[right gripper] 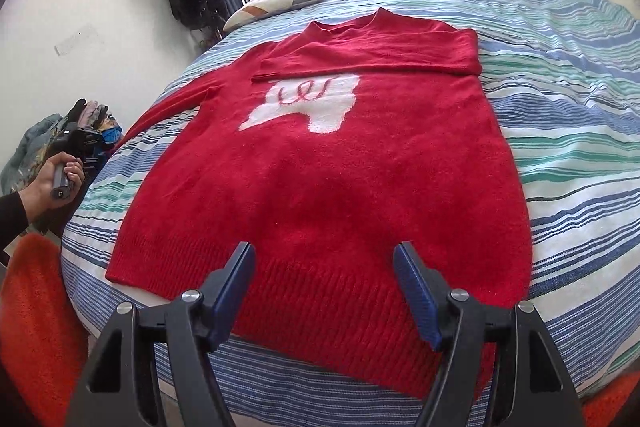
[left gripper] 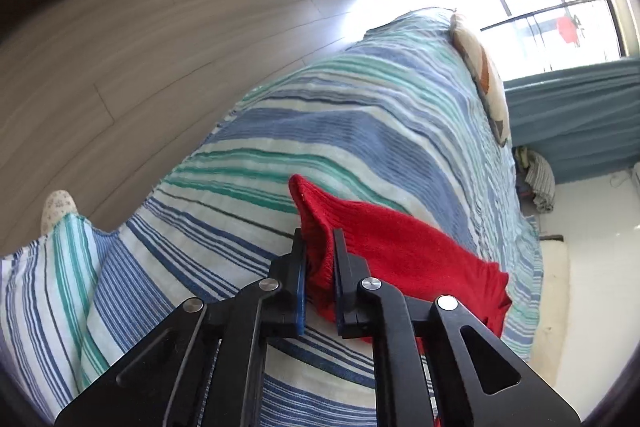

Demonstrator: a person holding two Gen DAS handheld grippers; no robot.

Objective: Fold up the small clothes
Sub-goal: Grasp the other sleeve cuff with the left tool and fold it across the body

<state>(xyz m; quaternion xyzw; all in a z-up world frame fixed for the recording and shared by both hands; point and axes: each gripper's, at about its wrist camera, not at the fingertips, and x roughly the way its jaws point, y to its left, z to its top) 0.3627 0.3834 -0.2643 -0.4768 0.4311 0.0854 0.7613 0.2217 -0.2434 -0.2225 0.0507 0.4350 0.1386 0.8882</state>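
Sweater [right gripper: 320, 167]: red knit, lying flat and face up on the bed, hem toward the near edge, collar toward the far end; a white patch with red script is showing on the chest.
Left sleeve [right gripper: 168, 107]: stretching out toward the left edge of the bed, its cuff end lifting off the cover in the left wrist view.
Left hand [right gripper: 60, 175]: gripping the handle of the left gripper just off the bed's left edge; a dark sleeve is covering the forearm.
Left gripper [left gripper: 320, 255]: jaws pressing together on the red cuff [left gripper: 316, 227], knit bunching between the pads; the rest of the sleeve is trailing away to the right across the cover.
Right sleeve [right gripper: 372, 61]: lying folded across the chest, just below the collar, its cuff resting at the top edge of the white patch.
Right gripper [right gripper: 324, 291]: hovering over the ribbed hem at the near edge, jaws standing spread, nothing between the pads.
Bed [right gripper: 560, 131]: wearing a blue, green and white striped cover.
Pillow [right gripper: 276, 3]: sitting at the far left corner.
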